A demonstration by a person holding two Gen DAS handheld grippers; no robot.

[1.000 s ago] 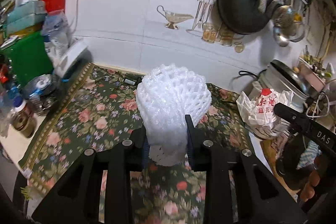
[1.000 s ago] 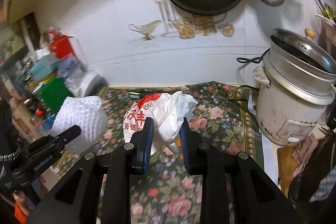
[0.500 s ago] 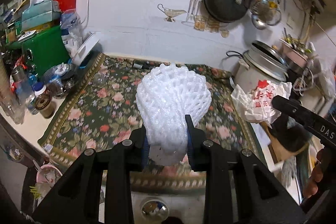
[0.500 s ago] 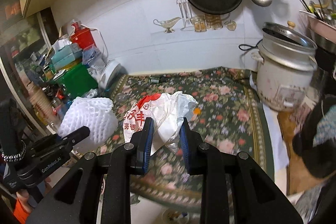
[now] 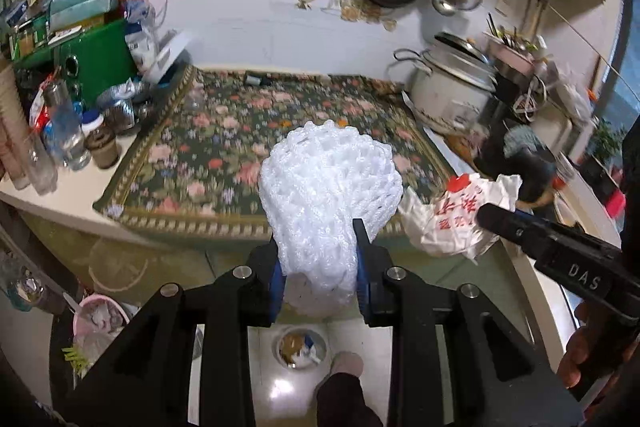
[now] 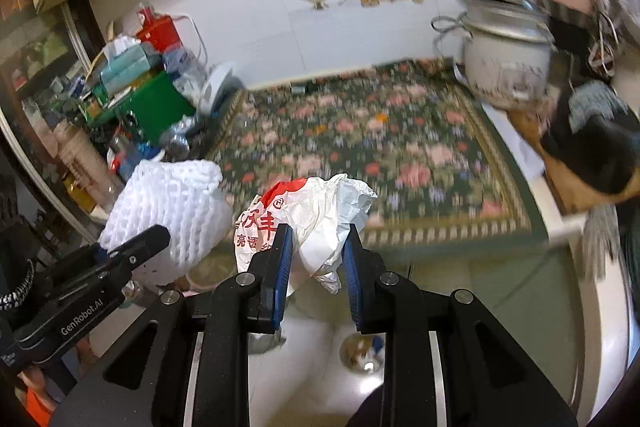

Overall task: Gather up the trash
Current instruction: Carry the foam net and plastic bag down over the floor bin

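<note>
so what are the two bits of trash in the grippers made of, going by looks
White net sleeve, in the left gripper: looks like soft foam mesh, matte, with an open woven lattice.
Crumpled wrapper, in the right gripper: probably thin paper or plastic film, white with red print and sharp creases.

Black tongs (image 5: 320, 279), blue pads (image 6: 282, 267), silver screws (image 5: 241, 271), "GenRobot.AI" lettering

Soft trash, hard shiny kitchen.
Foam net (image 5: 328, 187) white, meshy; bag (image 6: 316, 219) crinkled plastic; beyond, cloth (image 5: 248, 143) matt floral; floor (image 5: 280, 387) glossy tile.
</note>
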